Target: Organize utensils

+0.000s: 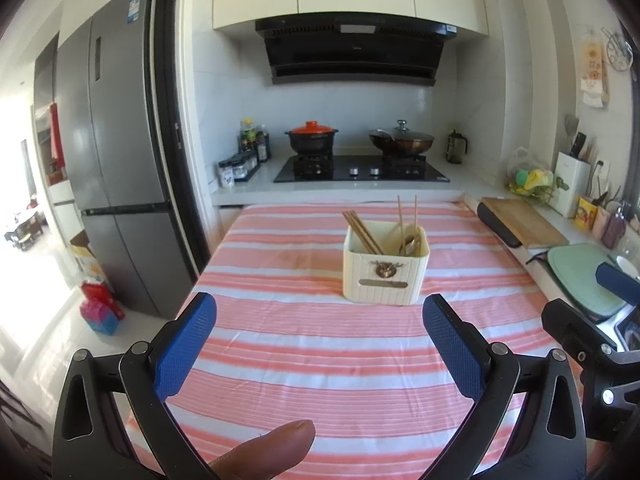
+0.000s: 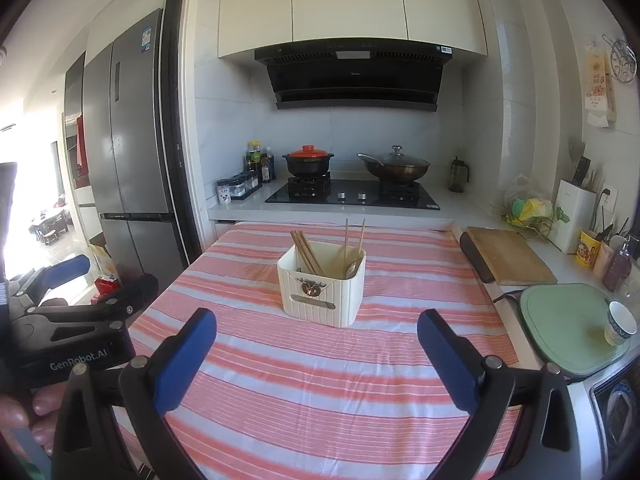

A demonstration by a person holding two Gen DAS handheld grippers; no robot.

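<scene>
A cream ribbed utensil holder (image 1: 384,276) (image 2: 322,294) stands on the pink-and-white striped cloth (image 1: 320,340) (image 2: 320,380). Brown chopsticks (image 1: 362,232) (image 2: 306,252) lean in its left half. Two pale chopsticks (image 1: 406,212) (image 2: 354,236) and a spoon (image 1: 410,242) stand in its right half. My left gripper (image 1: 320,312) is open, short of the holder, nothing between its blue pads. My right gripper (image 2: 316,328) is open too, just in front of the holder. The left gripper's body (image 2: 68,320) shows at the left of the right wrist view.
Behind the cloth is a stove (image 2: 352,194) with a red-lidded pot (image 2: 308,160) and a lidded wok (image 2: 396,166). A wooden board (image 2: 508,256), a green mat (image 2: 568,324) with a cup (image 2: 620,322) and a knife block (image 2: 570,216) lie right. A fridge (image 1: 116,152) stands left.
</scene>
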